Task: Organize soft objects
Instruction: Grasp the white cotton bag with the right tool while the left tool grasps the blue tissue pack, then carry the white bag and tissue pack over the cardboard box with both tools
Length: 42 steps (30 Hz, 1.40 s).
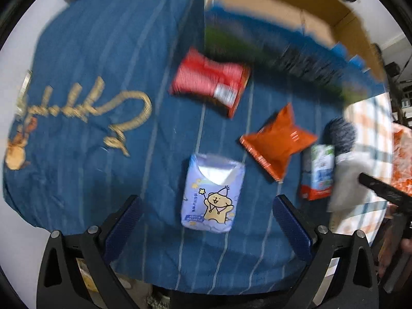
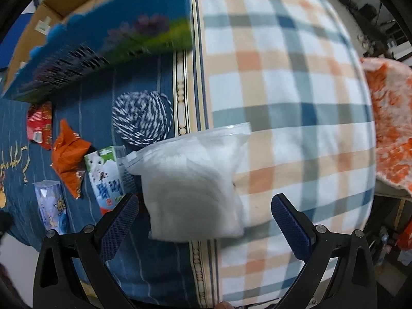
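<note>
- I am holding the left gripper [image 1: 207, 212] above the blue striped quilt [image 1: 103, 59]; its fingers are standing wide apart and gripping nothing.
- A pale blue tissue pack [image 1: 212, 193] with a cartoon bear is lying flat on the quilt, between the left fingers as the left wrist camera sees it; whether they are touching it, I cannot tell.
- A red packet [image 1: 209, 82] is lying beyond the tissue pack, and an orange packet [image 1: 278, 139] is lying to its right, apart from both.
- A white and green carton-style pack [image 1: 319, 172] is sitting just beside the orange packet.
- I am holding the right gripper [image 2: 204, 219] with its fingers also spread wide and empty.
- A clear bag of white stuffing [image 2: 193, 182] is lying between the right fingers in the right wrist view, straddling the quilt and the plaid pillow [image 2: 296, 90].
- A blue-and-white yarn ball [image 2: 141, 116] is resting on the quilt just behind the bag.
- An open cardboard box [image 2: 123, 25] with blue printed sides is standing at the far end, blurred.
</note>
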Each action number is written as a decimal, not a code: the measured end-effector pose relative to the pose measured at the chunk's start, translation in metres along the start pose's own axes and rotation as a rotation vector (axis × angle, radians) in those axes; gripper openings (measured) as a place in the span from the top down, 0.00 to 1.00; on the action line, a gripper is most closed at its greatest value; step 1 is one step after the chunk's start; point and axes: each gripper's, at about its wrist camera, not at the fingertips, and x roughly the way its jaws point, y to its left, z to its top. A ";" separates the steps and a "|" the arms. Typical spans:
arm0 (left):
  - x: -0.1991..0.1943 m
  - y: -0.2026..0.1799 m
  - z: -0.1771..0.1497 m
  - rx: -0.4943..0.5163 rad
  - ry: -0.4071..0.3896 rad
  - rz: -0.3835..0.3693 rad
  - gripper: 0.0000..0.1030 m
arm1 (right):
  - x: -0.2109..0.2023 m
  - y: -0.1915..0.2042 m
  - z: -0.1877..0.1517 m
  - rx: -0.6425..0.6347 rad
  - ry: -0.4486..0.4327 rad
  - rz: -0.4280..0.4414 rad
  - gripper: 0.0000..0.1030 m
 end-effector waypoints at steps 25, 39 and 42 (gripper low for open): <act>0.091 -0.040 -0.035 0.066 0.079 0.075 0.55 | 0.148 0.017 -0.033 -0.004 0.147 -0.075 0.11; 0.016 -0.063 -0.037 0.098 -0.003 0.055 0.59 | 0.175 0.003 -0.089 0.006 0.052 -0.064 0.23; -0.014 -0.070 -0.045 0.102 -0.026 0.039 0.59 | 0.168 0.006 -0.102 0.007 0.031 -0.048 0.23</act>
